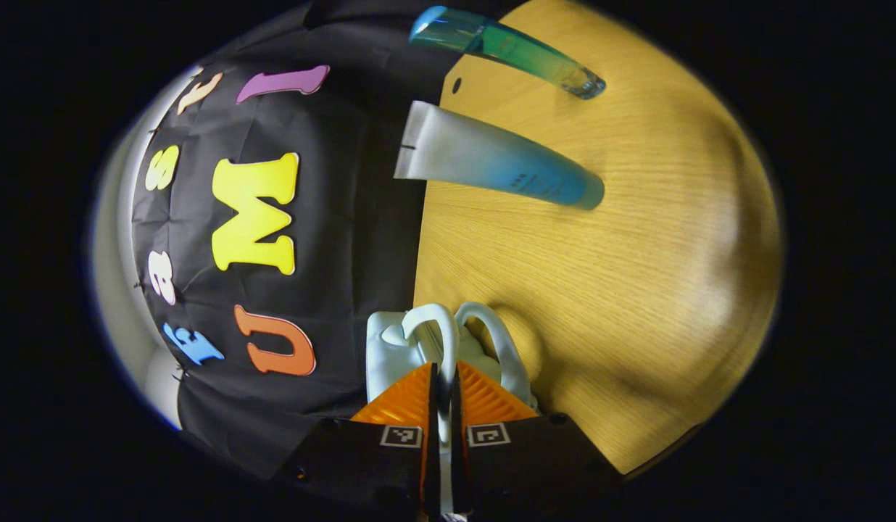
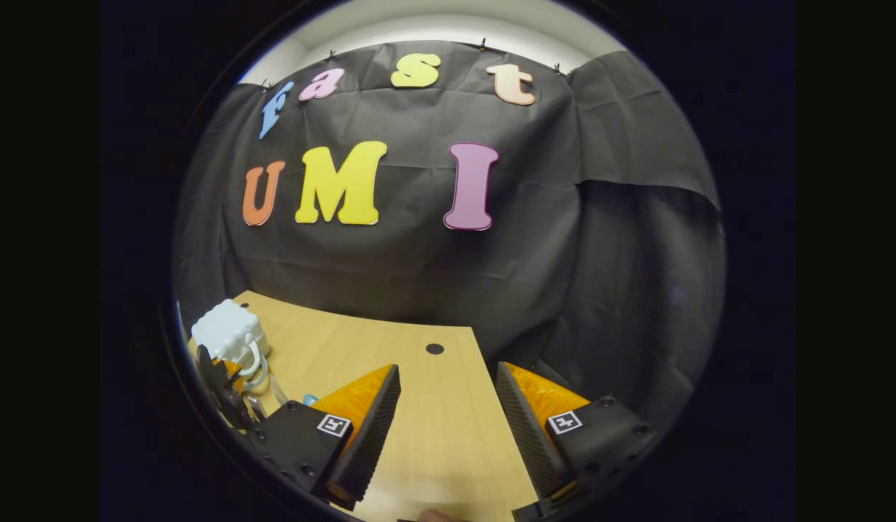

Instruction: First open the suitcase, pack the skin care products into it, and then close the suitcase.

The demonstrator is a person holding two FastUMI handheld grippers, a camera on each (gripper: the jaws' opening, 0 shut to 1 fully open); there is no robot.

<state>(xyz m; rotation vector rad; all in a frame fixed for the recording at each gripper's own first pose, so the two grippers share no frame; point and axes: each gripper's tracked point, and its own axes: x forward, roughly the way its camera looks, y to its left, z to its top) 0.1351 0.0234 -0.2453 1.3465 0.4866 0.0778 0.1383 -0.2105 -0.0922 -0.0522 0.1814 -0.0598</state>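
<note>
A small white suitcase [image 1: 390, 348] stands on the wooden table [image 1: 636, 290], its two looped white handles [image 1: 491, 333] towards me. My left gripper [image 1: 443, 371] is shut on one handle loop, and a white strip shows between its fingers. Two skin care tubes lie farther off on the table: a white-to-blue tube [image 1: 491, 159] and a clear green-blue tube [image 1: 506, 47]. In the right gripper view the suitcase [image 2: 227, 330] sits at the far left with the left gripper [image 2: 227, 377] at its handles. My right gripper [image 2: 448, 368] hovers open over the table [image 2: 419, 435], holding nothing.
The black cloth wall [image 2: 433, 275] hangs right behind the table's back edge. A small round hole [image 2: 434, 349] marks the tabletop near that edge. A sliver of a blue item [image 2: 310, 399] peeks out beside my right gripper's left finger.
</note>
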